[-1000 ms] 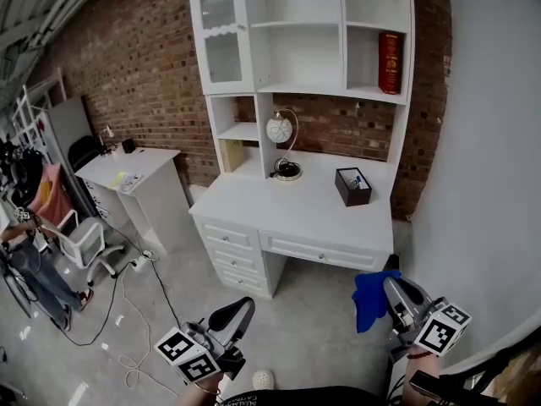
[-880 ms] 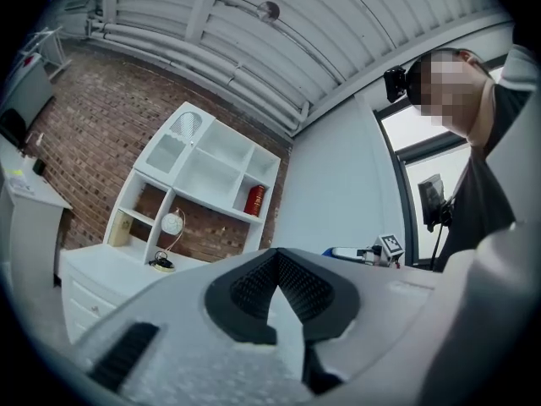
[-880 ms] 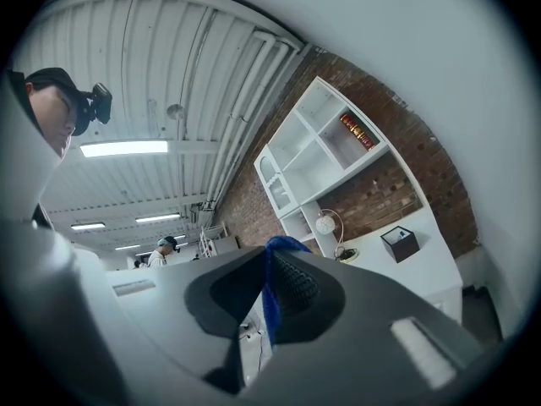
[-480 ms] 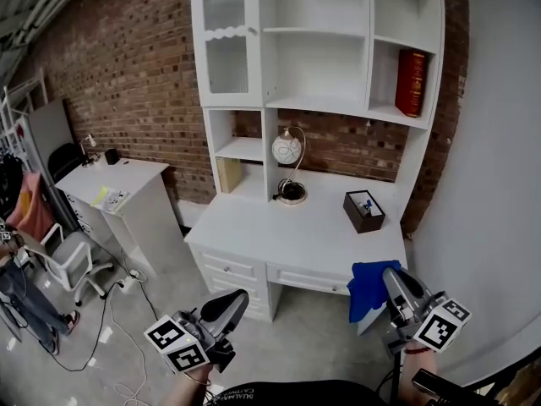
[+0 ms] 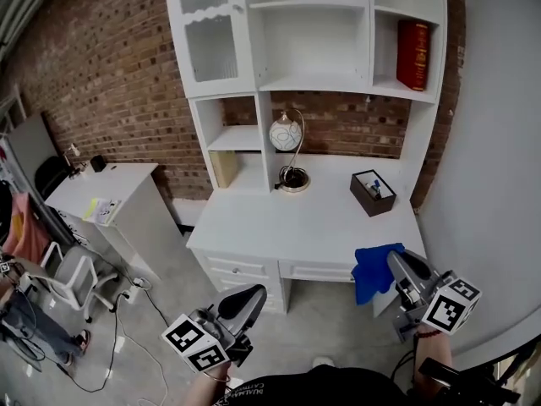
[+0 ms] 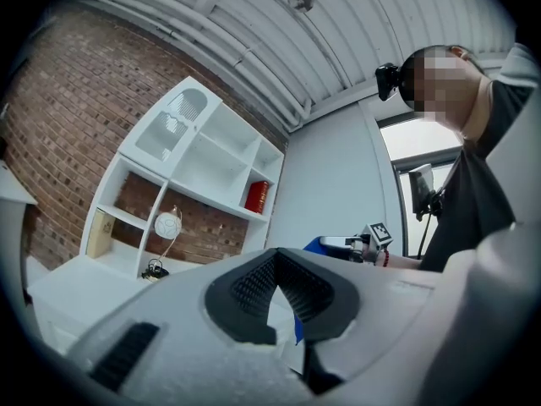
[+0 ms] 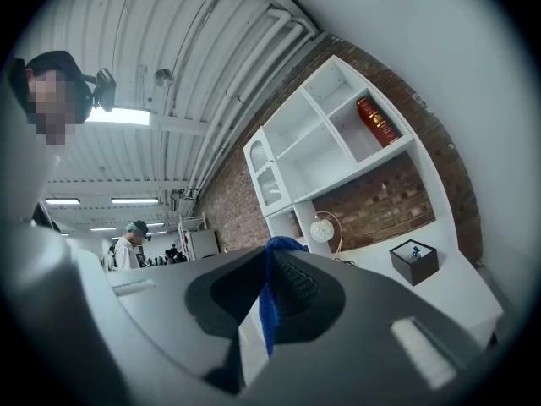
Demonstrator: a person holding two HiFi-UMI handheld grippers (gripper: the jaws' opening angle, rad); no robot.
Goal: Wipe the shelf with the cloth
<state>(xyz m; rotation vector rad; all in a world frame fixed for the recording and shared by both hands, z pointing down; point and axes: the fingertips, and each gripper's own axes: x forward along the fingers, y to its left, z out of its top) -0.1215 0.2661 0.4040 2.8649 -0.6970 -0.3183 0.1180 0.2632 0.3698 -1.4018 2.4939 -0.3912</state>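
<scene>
A white desk with a shelf unit (image 5: 314,83) stands against the brick wall ahead; its open shelves also show in the right gripper view as the shelf unit (image 7: 325,155) and in the left gripper view as the shelf unit (image 6: 190,176). My right gripper (image 5: 396,265) is shut on a blue cloth (image 5: 374,271), which hangs off its jaws just in front of the desk's right front corner. The cloth (image 7: 269,299) is pinched between the jaws. My left gripper (image 5: 249,299) hangs low at the left, shut and holding nothing.
On the desk top (image 5: 279,222) stand a globe lamp (image 5: 287,134) and a dark box (image 5: 373,192). A red book (image 5: 413,54) stands on the upper right shelf. A grey wall (image 5: 499,142) is close on the right. A smaller white desk (image 5: 97,197) and a chair (image 5: 68,273) are on the left.
I have come closer to the desk, which now fills more of the head view. The right gripper with the cloth has risen towards the desk's front edge.
</scene>
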